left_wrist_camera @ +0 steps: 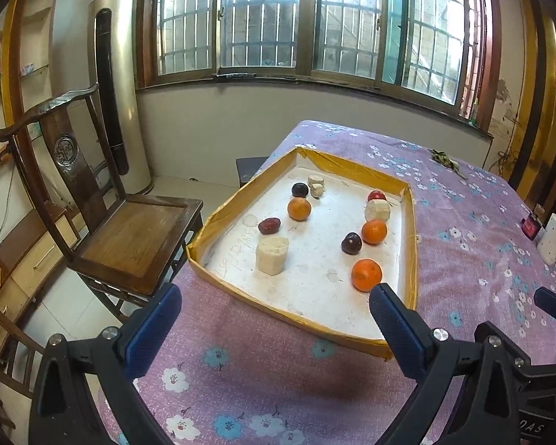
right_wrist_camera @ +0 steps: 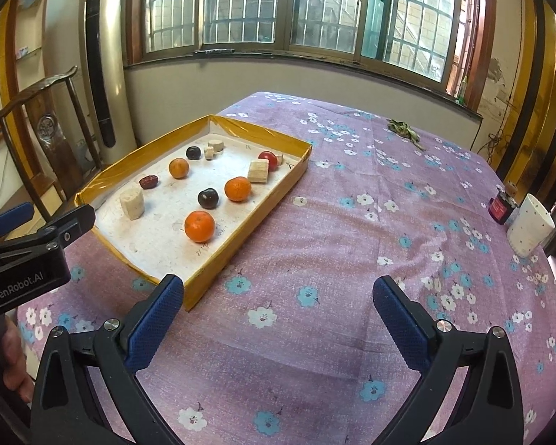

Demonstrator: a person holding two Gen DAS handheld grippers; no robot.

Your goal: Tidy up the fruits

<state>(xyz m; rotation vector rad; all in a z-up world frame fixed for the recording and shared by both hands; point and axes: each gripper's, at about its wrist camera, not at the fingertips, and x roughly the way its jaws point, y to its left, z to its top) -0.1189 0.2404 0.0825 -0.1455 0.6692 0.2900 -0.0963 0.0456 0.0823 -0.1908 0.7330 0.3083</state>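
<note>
The jaws of both grippers stand wide apart and hold nothing: the left gripper point(left_wrist_camera: 274, 322) hovers above the near edge of the tray point(left_wrist_camera: 413, 244), while the right gripper point(right_wrist_camera: 278, 315) hangs over bare cloth to the right of that tray point(right_wrist_camera: 248, 218). The tray, a shallow white box with a yellow-taped rim, rests on a bench covered by a purple floral cloth point(right_wrist_camera: 352, 222). Inside it lie three oranges: a near orange point(right_wrist_camera: 199, 226), a middle orange point(right_wrist_camera: 237, 188) and a far orange point(right_wrist_camera: 178, 168), all apart from one another. A dark plum point(right_wrist_camera: 208, 198) sits between the near and middle oranges; a second dark plum point(right_wrist_camera: 193, 152) lies beyond the far orange. A red fruit point(right_wrist_camera: 268, 157) rests in the far right corner, just behind a pale cut chunk point(right_wrist_camera: 258, 171). A wrinkled red date point(right_wrist_camera: 148, 181) lies near the left wall, beside a larger pale chunk point(right_wrist_camera: 132, 204). Two small pale pieces point(right_wrist_camera: 213, 148) sit near the far wall. On the bench's right edge stand a white cup point(right_wrist_camera: 530, 226) and a small dark jar point(right_wrist_camera: 502, 207). A wooden chair point(left_wrist_camera: 129, 237) stands left of the bench.
</note>
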